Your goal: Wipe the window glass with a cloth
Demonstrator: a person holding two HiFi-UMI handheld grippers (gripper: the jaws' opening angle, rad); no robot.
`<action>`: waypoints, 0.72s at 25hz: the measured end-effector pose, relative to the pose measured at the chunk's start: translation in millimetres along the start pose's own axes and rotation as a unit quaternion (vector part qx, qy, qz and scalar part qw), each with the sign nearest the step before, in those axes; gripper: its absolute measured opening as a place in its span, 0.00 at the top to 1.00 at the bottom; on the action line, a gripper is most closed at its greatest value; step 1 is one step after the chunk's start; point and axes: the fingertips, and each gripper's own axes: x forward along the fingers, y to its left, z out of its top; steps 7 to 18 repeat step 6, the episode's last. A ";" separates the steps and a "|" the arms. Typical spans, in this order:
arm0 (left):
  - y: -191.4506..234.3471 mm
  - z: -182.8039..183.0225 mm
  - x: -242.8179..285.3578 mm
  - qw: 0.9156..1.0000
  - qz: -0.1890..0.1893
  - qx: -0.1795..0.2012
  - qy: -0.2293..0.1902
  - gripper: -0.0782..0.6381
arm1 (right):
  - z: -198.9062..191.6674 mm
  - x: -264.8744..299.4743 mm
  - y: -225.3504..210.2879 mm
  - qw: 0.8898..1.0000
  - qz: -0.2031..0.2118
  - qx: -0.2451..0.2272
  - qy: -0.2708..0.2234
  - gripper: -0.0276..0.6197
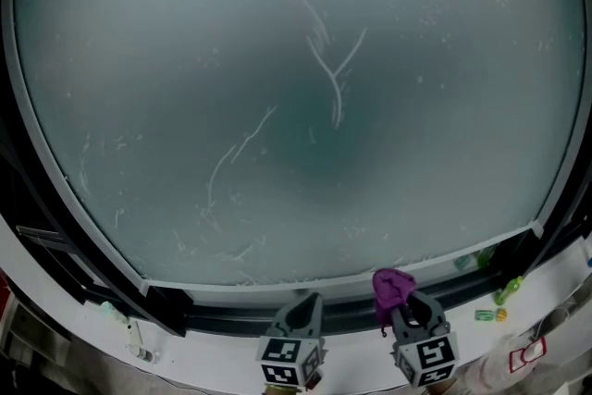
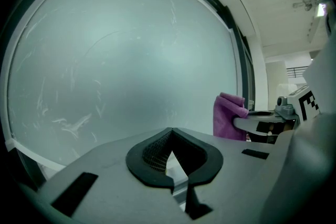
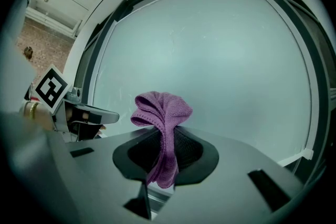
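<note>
Purple-tipped, grips the cloth (image 1: 392, 289) fold-up in the right claw (image 1: 403, 310) at bottom centre, just under the smeared window glass (image 1: 296, 106) filling the frame above, with the left claw (image 1: 305, 302) pinched together, empty, just beside.

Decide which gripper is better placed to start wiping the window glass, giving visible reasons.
Right. The right gripper is shut on the purple cloth, near the glass; the left gripper is shut and empty.

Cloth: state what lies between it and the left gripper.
Nothing: in the head view the stretch from left gripper to cloth is bare, dark frame behind.
</note>
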 end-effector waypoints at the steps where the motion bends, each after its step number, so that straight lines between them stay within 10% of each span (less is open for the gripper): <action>1: -0.3 0.1 0.5 1.000 -0.001 0.000 0.000 0.88 | 0.7 0.2 0.2 1.000 0.000 -0.001 -0.001 0.86; 18: -1.7 1.6 3.1 1.000 -0.003 0.003 -0.002 0.88 | 4.5 1.5 2.1 1.000 0.006 -0.009 -0.005 0.86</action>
